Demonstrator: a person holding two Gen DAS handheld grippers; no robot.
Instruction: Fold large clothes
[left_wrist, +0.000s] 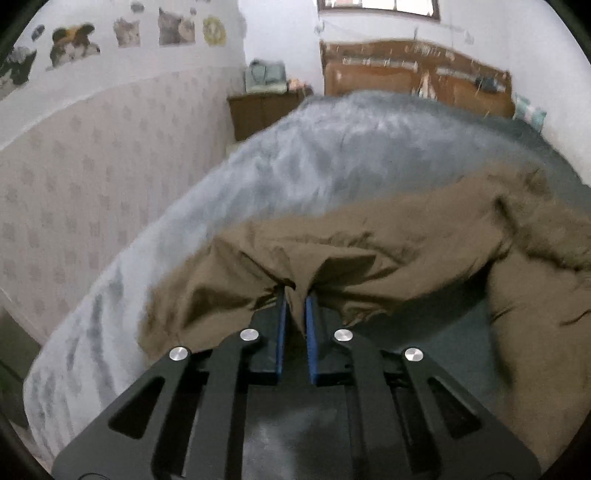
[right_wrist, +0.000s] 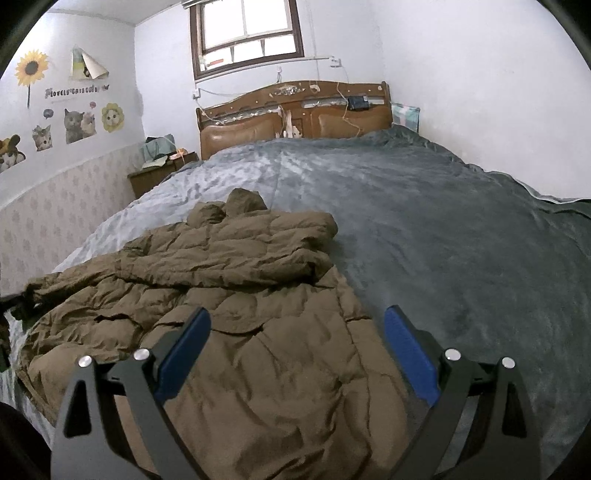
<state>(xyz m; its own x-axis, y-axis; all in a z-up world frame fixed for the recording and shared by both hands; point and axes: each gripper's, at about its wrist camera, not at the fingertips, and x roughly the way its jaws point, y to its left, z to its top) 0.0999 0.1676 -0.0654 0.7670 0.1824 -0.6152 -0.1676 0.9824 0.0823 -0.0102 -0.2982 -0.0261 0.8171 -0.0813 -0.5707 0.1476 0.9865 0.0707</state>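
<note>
Left wrist view shows the left gripper with its fingers pinching a raised fold of the brown padded coat, which lies on the bed. The step in hand looks like the first fold: an edge gripped and lifted. Next, that edge probably needs carrying across the coat's body. The right gripper hovers above the coat, fingers spread and empty. Counted: one coat, two grippers, one bed.

Matt olive quilted cloth jacket, plush grey blanket, glossy wooden headboard, matt black tool
</note>
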